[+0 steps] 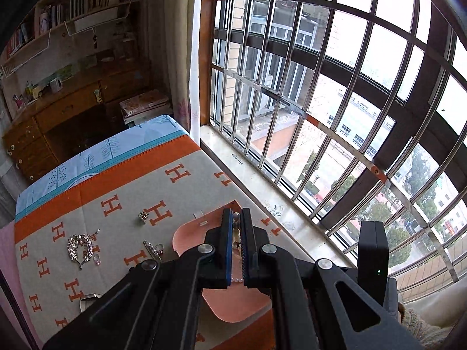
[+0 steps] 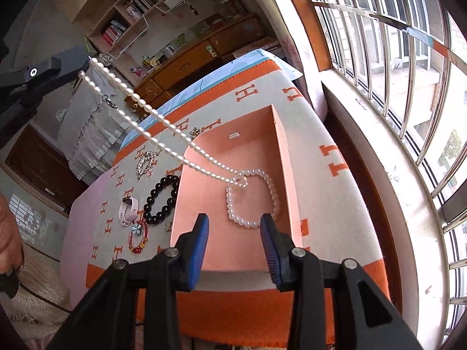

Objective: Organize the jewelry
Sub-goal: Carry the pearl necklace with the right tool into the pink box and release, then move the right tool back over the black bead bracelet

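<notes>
The right gripper (image 2: 235, 233) hangs empty over the near end of the pink box (image 2: 280, 134), jaws apart, a pearl bracelet (image 2: 251, 197) lying inside just beyond them. The left gripper (image 1: 237, 243) is clamped on a pearl necklace (image 2: 151, 110), whose lower end dangles into the box, touching the bracelet. Still left on the blanket (image 2: 329, 204) by the box's left wall: a black bead bracelet (image 2: 160, 199), pink watch (image 2: 128, 208), red bracelet (image 2: 138, 234), rhinestone brooch (image 1: 80, 248) and smaller pieces. Judged so, sorting is barely begun.
</notes>
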The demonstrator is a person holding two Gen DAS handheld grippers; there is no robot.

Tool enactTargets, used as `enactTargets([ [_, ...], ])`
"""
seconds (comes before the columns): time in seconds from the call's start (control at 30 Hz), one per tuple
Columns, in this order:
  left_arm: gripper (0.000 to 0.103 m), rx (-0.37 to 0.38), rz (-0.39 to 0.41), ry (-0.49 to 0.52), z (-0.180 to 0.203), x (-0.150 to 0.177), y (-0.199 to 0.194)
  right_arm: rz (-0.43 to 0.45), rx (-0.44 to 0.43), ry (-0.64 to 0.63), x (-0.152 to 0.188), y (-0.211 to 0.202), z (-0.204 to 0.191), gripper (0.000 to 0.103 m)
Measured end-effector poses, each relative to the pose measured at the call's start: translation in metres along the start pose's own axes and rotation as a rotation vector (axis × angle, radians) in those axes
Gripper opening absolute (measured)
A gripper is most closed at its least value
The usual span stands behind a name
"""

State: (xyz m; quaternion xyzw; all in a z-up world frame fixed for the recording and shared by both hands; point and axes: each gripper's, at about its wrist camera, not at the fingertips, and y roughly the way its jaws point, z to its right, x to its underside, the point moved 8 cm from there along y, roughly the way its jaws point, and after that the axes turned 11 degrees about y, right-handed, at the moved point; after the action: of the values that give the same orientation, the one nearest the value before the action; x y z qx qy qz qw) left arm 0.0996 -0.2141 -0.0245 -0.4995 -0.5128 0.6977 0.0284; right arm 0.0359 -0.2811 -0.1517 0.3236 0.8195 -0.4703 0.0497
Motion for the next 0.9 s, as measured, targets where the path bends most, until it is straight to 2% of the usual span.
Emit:
enactTargets([
  [0.13, 0.003, 0.001, -0.072, -0.001, 0.002, 0.027, 0.032, -0.008, 0.006, -0.01, 0.004, 0.004, 0.001, 0.037],
  [0.23, 0.003, -0.051, -0.12, 0.017, -0.003, 0.045, 0.051, -0.023, 0.006, -0.01, 0.005, 0.01, 0.002, 0.037],
  [0.3, 0.009, -0.087, -0.135, 0.029, -0.007, 0.054, 0.058, -0.036, 0.006, -0.01, 0.008, 0.013, 0.002, 0.037],
  [0.37, 0.03, -0.089, -0.142, 0.028, -0.008, 0.059, 0.061, -0.047, 0.005, -0.011, 0.01, 0.016, 0.003, 0.037],
  [0.4, 0.038, -0.09, -0.142, 0.027, -0.009, 0.06, 0.061, -0.051, 0.006, -0.013, 0.011, 0.017, 0.002, 0.037],
  [0.43, 0.054, -0.099, -0.135, 0.026, -0.01, 0.062, 0.06, -0.055, 0.006, -0.014, 0.011, 0.018, 0.003, 0.037],
  [0.47, 0.065, -0.12, -0.124, 0.028, -0.012, 0.063, 0.058, -0.056, 0.006, -0.016, 0.012, 0.018, 0.002, 0.037],
  [0.5, 0.068, -0.15, -0.11, 0.036, -0.014, 0.063, 0.055, -0.057, 0.005, -0.018, 0.012, 0.019, 0.002, 0.037],
  [0.6, 0.07, -0.223, -0.091, 0.074, -0.015, 0.064, 0.048, -0.061, 0.005, -0.021, 0.013, 0.02, 0.001, 0.037],
  [0.77, 0.074, -0.228, -0.104, 0.068, -0.016, 0.072, 0.044, -0.063, 0.004, -0.022, 0.014, 0.02, 0.001, 0.037],
  [0.9, 0.074, -0.264, -0.104, 0.074, -0.019, 0.078, 0.039, -0.053, 0.0, -0.035, 0.014, 0.02, -0.003, 0.037],
])
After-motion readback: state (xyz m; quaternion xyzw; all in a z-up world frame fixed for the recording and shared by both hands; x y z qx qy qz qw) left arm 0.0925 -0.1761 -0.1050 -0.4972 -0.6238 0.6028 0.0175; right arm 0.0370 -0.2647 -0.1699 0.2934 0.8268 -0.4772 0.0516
